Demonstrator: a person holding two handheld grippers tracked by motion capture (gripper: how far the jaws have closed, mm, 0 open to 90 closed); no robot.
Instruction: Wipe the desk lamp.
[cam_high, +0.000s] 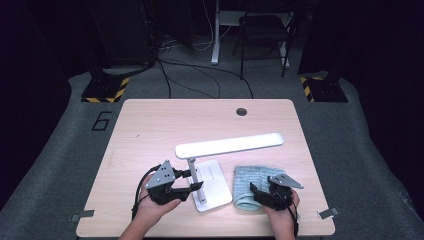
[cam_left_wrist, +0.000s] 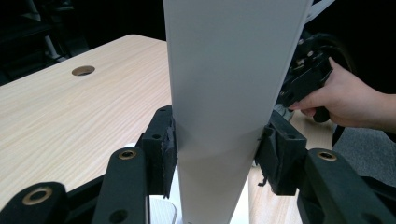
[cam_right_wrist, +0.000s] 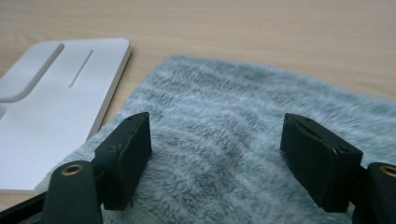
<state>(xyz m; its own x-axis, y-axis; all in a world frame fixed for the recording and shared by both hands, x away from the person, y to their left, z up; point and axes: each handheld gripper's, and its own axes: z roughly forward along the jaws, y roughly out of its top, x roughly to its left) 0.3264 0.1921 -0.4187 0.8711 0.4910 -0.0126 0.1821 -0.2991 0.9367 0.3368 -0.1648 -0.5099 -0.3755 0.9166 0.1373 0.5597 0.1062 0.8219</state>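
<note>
A white desk lamp stands on the table's near half, with a long flat head (cam_high: 229, 144) above a flat base (cam_high: 215, 182). My left gripper (cam_high: 195, 180) is shut on the lamp's upright arm (cam_high: 192, 170). In the left gripper view both pads (cam_left_wrist: 164, 154) press the sides of that white arm (cam_left_wrist: 229, 70). A fluffy grey-green cloth (cam_high: 250, 185) lies folded just right of the base. My right gripper (cam_high: 257, 192) stands open over the cloth's near part. In the right gripper view its jaws straddle the cloth (cam_right_wrist: 219, 116) without pinching it, and the lamp base (cam_right_wrist: 60, 88) is at the left.
The wooden table (cam_high: 150, 130) has a round cable hole (cam_high: 242, 111) near its far edge. Beyond it, on the grey floor, are cables, a chair (cam_high: 262, 30) and two stands with yellow-black striped feet (cam_high: 105, 90). The person's other hand (cam_left_wrist: 345, 98) shows in the left gripper view.
</note>
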